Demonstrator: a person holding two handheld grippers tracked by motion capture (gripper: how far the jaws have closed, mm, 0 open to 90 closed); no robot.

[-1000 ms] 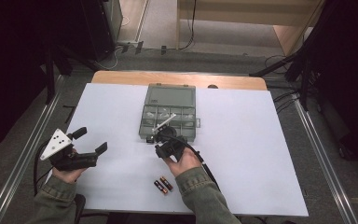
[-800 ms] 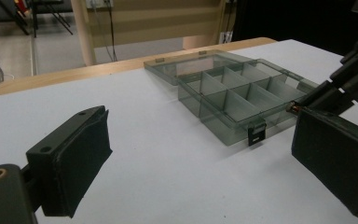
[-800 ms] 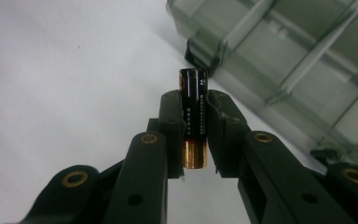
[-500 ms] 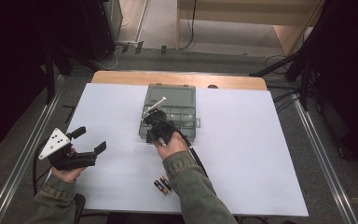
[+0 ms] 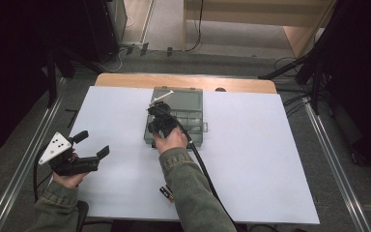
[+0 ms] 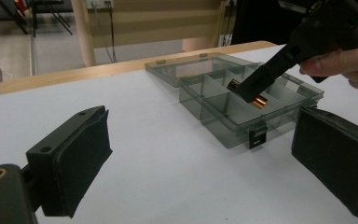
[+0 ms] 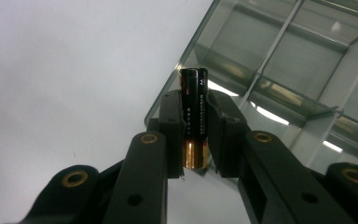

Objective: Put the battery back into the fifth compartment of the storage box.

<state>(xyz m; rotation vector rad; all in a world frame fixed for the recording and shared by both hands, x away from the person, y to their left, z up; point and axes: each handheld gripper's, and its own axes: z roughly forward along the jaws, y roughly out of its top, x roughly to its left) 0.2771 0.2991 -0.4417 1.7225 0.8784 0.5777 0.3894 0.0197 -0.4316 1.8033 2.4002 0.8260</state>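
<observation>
R gripper (image 7: pixel 195 126) is pinching a battery (image 7: pixel 195 116) btwn its two jaws, black end out past the fingertips, copper end back toward the hinge. The pads (image 7: pixel 171 133) press it from both sides. Vs 1 s ago the R hand (image 5: pixel 170 140) has moved fwd from the near edge of the compartment box (image 5: pixel 196 131) to over its near-left part; vs 0.5 s ago it's only slightly further in. In the left gripper view the R gripper's tip, w/ the battery, sits down inside one of the box's middle cells; can't tell if the battery touches the cell floor. In the right gripper view, box dividers lie just beyond and to the right of the fingertips, bare table (image 5: pixel 261 159) to their left.

L gripper (image 5: pixel 89 145) hasn't shifted: held over the table's left side, jaws spread wide, nothing btwn them, box well ahead of its fingers (image 6: pixel 70 168). Two more batteries (image 5: pixel 166 193) lie on the table near the front edge, beside the R sleeve, same spot as before.
</observation>
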